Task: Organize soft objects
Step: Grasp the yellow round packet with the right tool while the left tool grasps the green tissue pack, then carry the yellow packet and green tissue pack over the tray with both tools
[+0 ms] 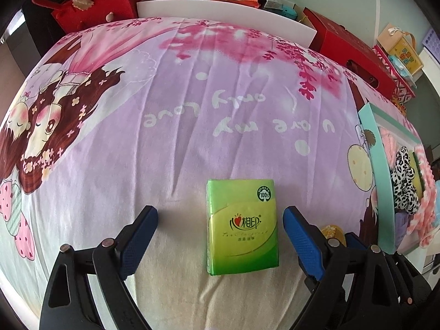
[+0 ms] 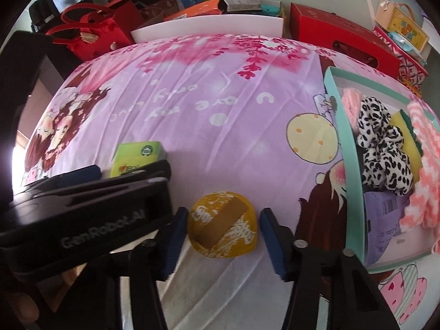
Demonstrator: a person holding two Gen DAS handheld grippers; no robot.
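A green tissue pack (image 1: 242, 227) lies flat on the cartoon bedsheet. My left gripper (image 1: 220, 236) is open, its blue pads either side of the pack and apart from it. The pack also shows in the right wrist view (image 2: 137, 156), partly hidden behind the left gripper's black body (image 2: 90, 206). A round yellow pouch (image 2: 223, 224) lies between the open pads of my right gripper (image 2: 224, 240), not gripped. A teal box (image 2: 346, 148) at the right holds a leopard-print scrunchie (image 2: 379, 148), pink fluffy items (image 2: 423, 165), a yellow sponge and a purple pack.
Along the bed's far edge stand a white board (image 1: 225, 16), a red felt bag (image 1: 82, 2), red boxes (image 2: 343, 35) and a small gift box (image 2: 404, 24). The teal box also shows at the right in the left wrist view (image 1: 382, 176).
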